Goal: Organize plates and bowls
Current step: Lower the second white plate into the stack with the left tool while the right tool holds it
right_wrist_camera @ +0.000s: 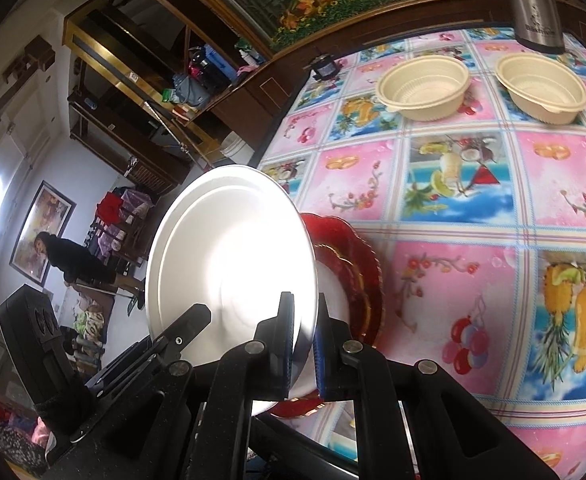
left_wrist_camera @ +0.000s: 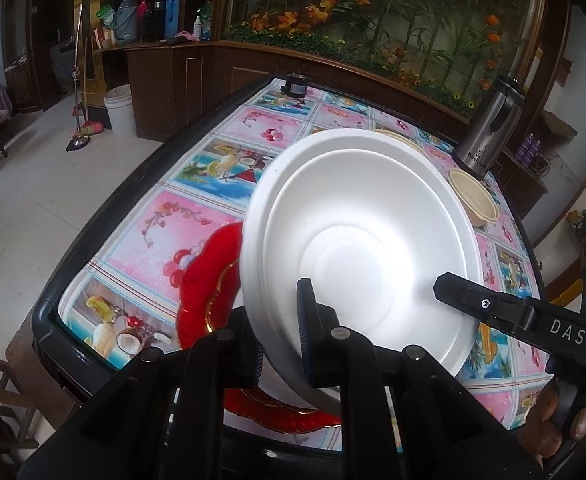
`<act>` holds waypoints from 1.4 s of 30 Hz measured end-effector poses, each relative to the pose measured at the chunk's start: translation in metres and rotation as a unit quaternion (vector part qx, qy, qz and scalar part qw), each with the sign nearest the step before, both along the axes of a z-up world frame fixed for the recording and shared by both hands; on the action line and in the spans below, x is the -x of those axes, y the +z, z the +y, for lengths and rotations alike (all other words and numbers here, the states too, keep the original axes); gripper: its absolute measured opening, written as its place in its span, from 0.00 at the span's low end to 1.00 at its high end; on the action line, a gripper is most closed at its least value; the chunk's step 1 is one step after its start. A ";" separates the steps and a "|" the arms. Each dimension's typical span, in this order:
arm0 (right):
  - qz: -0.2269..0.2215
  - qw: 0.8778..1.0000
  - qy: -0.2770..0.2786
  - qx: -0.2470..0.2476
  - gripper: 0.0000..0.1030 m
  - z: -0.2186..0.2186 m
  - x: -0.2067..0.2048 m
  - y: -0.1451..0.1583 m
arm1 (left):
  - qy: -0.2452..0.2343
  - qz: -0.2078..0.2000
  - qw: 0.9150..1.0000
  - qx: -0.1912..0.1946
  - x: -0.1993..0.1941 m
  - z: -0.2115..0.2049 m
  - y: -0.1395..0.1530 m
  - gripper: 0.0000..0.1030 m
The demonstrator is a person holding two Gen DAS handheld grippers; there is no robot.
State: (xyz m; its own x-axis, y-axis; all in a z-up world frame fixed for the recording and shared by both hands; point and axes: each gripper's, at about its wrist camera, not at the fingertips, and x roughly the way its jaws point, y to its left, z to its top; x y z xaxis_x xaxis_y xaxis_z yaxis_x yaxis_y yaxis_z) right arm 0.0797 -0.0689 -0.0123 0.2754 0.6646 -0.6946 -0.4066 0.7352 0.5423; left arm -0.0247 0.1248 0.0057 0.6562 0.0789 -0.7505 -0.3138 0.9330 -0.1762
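Above bench (right_wrist_camera: 473,216) near edge | white plate (left_wrist_camera: 357,240) tilted over red plate (left_wrist_camera: 209,276) | left tongs (left_wrist_camera: 281,332) clamp its rim | right tongs (right_wrist_camera: 303,344) clamp rim too | two bowls (right_wrist_camera: 423,86) at 12 o'clock, by kettle (left_wrist_camera: 489,132)

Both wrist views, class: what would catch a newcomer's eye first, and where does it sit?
A big white plate fills the middle of each view, tilted up on edge, with the left gripper and the right gripper both clamped on its near rim. Just beneath it lies a red scalloped plate with gold trim. Farther back on the bright fruit-print tablecloth stand two cream bowls beside a steel kettle.
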 end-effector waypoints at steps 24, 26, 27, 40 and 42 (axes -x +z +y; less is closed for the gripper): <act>0.029 0.999 0.025 0.038 0.09 0.030 0.002 -0.024 | -0.002 0.057 0.998 0.027 -0.003 0.021 -0.035 0.12; 0.030 0.998 0.026 0.040 0.09 0.030 0.002 -0.026 | -0.003 0.060 0.998 0.029 -0.003 0.021 -0.037 0.12; 0.032 0.998 0.025 0.040 0.09 0.029 0.002 -0.026 | -0.004 0.061 0.998 0.028 -0.003 0.021 -0.037 0.12; 0.038 0.998 0.024 0.044 0.09 0.027 0.004 -0.028 | -0.007 0.068 0.997 0.031 -0.005 0.021 -0.041 0.12; 0.038 0.998 0.024 0.044 0.09 0.027 0.004 -0.028 | -0.007 0.069 0.997 0.031 -0.005 0.021 -0.042 0.12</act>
